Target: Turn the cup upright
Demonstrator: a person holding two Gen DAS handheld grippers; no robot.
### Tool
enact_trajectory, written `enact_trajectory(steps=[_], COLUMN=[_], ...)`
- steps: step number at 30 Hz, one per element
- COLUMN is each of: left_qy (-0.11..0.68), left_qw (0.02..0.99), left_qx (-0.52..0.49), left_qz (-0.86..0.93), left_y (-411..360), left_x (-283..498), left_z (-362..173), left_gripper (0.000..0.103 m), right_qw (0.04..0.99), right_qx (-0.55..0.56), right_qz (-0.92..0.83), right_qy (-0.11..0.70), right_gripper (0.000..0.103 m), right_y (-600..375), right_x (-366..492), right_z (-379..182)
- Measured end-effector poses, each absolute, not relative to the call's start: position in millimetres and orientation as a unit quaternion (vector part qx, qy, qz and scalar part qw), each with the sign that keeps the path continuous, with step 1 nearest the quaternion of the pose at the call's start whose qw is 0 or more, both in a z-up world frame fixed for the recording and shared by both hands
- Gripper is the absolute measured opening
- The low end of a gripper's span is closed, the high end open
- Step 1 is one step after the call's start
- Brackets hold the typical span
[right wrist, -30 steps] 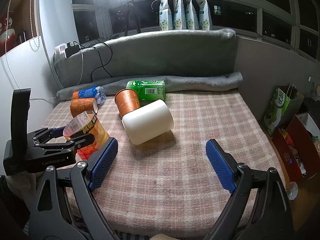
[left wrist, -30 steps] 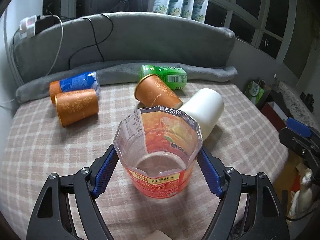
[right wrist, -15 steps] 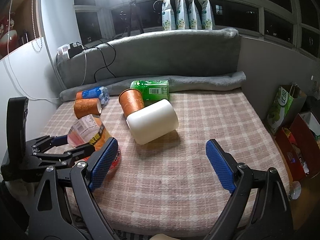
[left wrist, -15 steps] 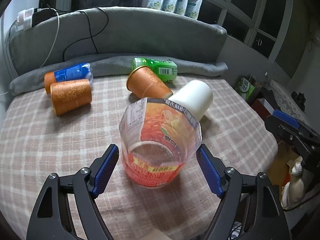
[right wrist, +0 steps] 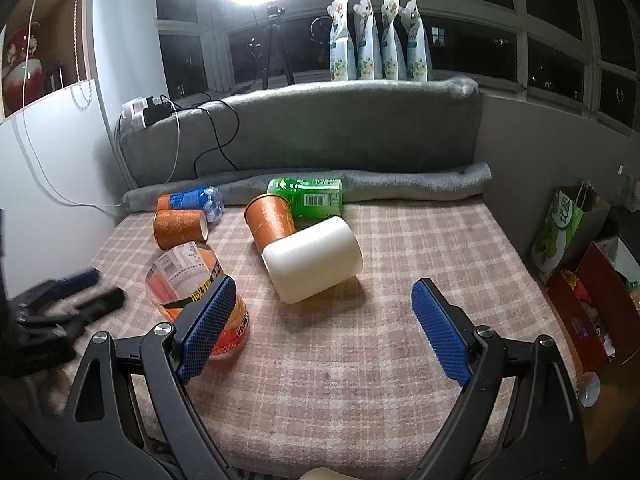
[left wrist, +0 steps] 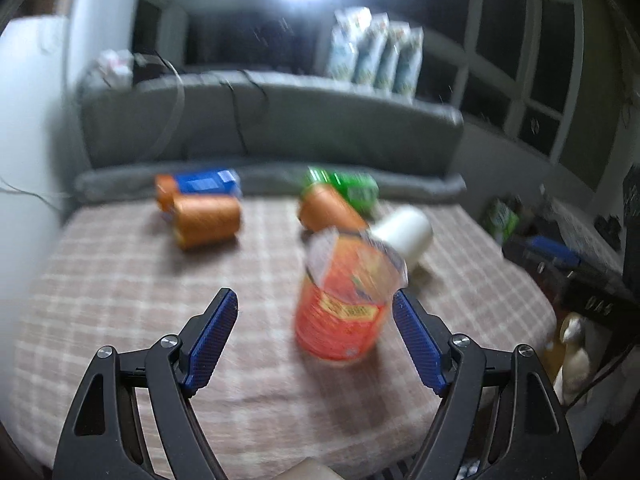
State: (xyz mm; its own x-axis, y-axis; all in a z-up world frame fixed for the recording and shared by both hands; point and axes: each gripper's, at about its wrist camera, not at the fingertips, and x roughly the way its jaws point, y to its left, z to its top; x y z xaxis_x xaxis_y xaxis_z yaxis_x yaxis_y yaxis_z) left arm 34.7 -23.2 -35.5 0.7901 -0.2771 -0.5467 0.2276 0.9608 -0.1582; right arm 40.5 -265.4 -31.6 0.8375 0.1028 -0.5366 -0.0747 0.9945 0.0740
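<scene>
Ahead of the left hand-held gripper (left wrist: 314,330), through a blurred left wrist view, the orange-red cup (left wrist: 344,300) is standing upright on the checked bed (left wrist: 120,280), mouth up, lying between the spread blue pads but touching neither; this gripper is gaping wide and gripping nothing. Behind the cup a white cup (left wrist: 404,234) and two orange paper cups (left wrist: 206,220) are lying on their sides, with a green can (left wrist: 348,188) near the grey bolster (left wrist: 272,184). From the right wrist view, the right hand-held gripper (right wrist: 324,328) is likewise standing wide apart and carrying nothing, its left pad overlapping the upright cup (right wrist: 188,276) in the picture; whether they are touching I cannot tell. The left hand-held gripper (right wrist: 68,292) is showing blurred at the left edge, apart from the cup. The white cup (right wrist: 312,266) is lying near the middle.
</scene>
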Motion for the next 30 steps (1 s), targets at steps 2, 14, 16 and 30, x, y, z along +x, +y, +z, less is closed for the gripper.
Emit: enact_trajectory(steps=[2,14,16,30], left_qy=[0.261,0.137,0.129,0.113], left_qw=[0.958,0.99,0.991,0.994], left_qx=[-0.043,-0.025,-0.029,-0.003], left_qz=[-0.112,-0.027,-0.018,0.001], left_y=[-17.3,-3.8,-0.7,-7.3], left_x=[24.9,-10.2,-12.8,-23.5], left_z=[-25.0,7.6,10.4,14.2], left_gripper=[0.08,0.08,0.08,0.083], right_qw=[0.962,0.981,0.983,0.988], right_qx=[0.02,-0.033,-0.028,0.01], right_qz=[0.041,-0.002,-0.005,-0.025], right_qy=[0.27,0.189,0.181,0.152], right_gripper=[0.092,0.102,0.102,0.103], right_y=[-261.9,-236.6,-235.8,-251.3], right_x=[37.8,13.3,10.4,0.4], right_z=[-29.1,-16.3,-14.0,-0.1])
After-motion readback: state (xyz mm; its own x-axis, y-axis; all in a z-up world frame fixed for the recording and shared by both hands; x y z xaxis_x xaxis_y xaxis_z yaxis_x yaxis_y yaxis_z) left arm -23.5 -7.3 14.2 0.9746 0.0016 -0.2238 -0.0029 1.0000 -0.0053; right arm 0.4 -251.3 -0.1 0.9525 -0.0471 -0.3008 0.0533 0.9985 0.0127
